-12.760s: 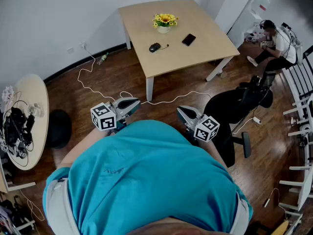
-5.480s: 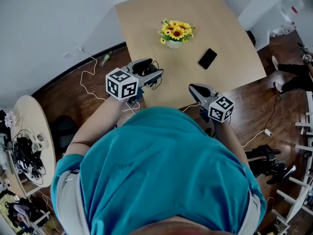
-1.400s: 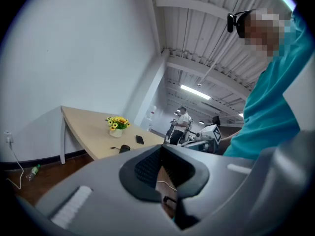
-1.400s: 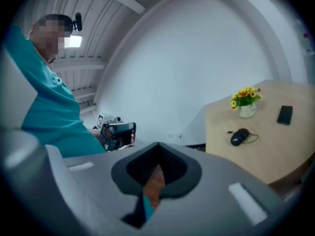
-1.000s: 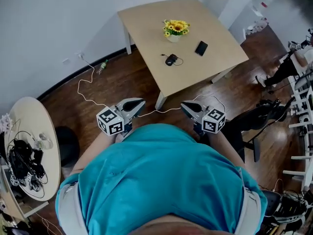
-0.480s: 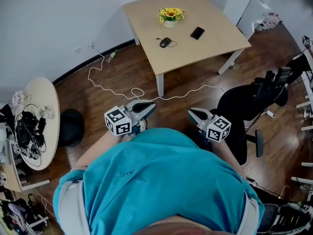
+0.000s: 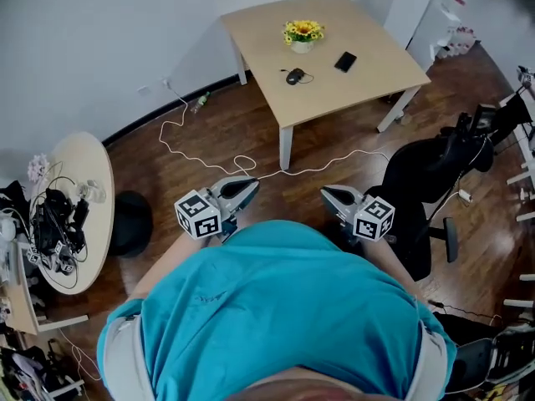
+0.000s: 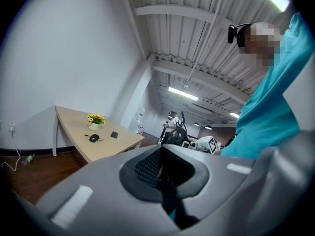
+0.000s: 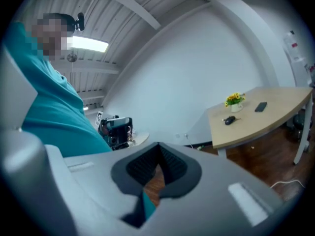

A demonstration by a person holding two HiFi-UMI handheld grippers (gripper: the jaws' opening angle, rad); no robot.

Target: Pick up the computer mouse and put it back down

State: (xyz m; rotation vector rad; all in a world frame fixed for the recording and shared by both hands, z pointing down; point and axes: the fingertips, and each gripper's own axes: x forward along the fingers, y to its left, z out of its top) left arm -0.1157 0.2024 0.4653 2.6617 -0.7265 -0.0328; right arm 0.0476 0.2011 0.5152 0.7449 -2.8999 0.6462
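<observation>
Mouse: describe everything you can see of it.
The mouse is small, dark and rounded, with a thin cord curling off one end. It lies flat on the light wooden table, towards the edge nearest the person, in front of the flowers and apart from the phone. Only the table touches it. It is too far off to make out buttons or a wheel.

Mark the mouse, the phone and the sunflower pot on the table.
computer mouse [image 7: 294, 76], head view, middle of its black body.
phone [image 7: 345, 61], head view, centre of its dark face.
sunflower pot [image 7: 303, 32], head view, on the yellow blooms.
</observation>
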